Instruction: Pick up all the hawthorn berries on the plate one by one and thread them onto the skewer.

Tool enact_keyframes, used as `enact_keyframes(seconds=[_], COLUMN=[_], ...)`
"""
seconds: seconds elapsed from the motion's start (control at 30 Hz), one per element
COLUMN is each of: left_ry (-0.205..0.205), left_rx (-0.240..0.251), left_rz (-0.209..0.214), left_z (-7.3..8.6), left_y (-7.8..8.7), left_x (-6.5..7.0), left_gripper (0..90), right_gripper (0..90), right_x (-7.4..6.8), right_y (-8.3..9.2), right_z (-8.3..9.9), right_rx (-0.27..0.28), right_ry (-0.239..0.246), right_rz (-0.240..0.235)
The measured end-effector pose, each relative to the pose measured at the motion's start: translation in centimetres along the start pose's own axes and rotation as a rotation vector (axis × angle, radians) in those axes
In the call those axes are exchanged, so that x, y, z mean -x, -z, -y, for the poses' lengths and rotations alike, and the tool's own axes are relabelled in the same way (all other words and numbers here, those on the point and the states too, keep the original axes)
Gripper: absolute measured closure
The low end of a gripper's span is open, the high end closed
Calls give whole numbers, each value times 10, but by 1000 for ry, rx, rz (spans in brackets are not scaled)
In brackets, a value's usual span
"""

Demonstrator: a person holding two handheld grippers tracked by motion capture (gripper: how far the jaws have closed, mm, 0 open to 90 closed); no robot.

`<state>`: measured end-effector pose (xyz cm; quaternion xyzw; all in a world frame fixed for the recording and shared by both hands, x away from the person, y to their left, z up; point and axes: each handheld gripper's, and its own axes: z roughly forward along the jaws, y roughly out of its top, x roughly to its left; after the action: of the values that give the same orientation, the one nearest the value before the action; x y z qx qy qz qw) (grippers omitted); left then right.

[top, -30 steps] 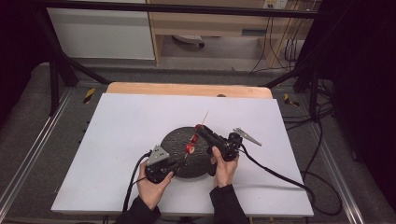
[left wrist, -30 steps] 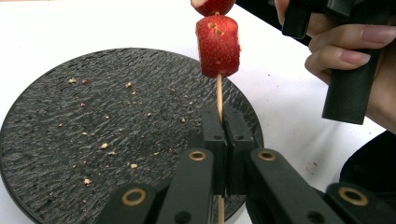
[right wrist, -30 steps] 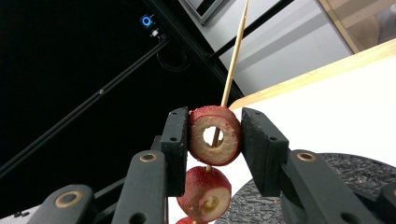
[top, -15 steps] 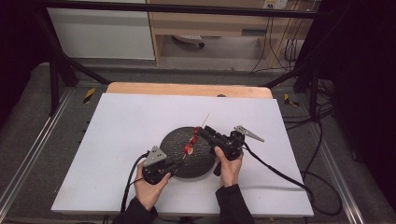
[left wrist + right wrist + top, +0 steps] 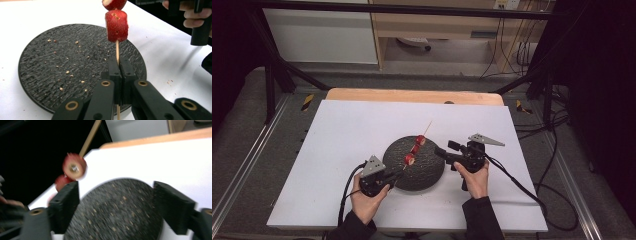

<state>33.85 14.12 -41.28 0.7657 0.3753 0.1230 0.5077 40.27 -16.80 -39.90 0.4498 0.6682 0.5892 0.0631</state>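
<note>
Left gripper view shows our left claw (image 5: pixel 119 75) clenched on the skewer (image 5: pixel 117 51); our right claw (image 5: pixel 443 151), jaws just opening, holds nothing.

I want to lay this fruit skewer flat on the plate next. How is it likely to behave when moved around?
The skewer is a thin wooden stick, so probably stiff but snappable under sideways force. The strawberry pieces look soft and moist; they may slide or tear. Pinched low by the left gripper, it likely sways top-heavy over the plate.
</note>
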Motion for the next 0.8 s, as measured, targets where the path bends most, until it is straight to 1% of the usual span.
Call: enact_keyframes(seconds=[0.2,0.53,0.67,0.8], left_ry=[-15,-27,-28,-30], left_rx=[-12,-35,-45,-60], left_rz=[-9,-23,-29,-41], left_z=[-1,-5,-7,-10], left_y=[4,12,14,14], left_x=[-4,-13,-17,-22], left_gripper=[888,888,888,888], right_gripper=[86,17,10,9], right_x=[8,23,29,37], right_y=[6,21,30,40], right_z=[7,20,27,34], right_rx=[-120,-214,-239,-260], right_ry=[90,188,202,205], right_rz=[45,107,125,144])
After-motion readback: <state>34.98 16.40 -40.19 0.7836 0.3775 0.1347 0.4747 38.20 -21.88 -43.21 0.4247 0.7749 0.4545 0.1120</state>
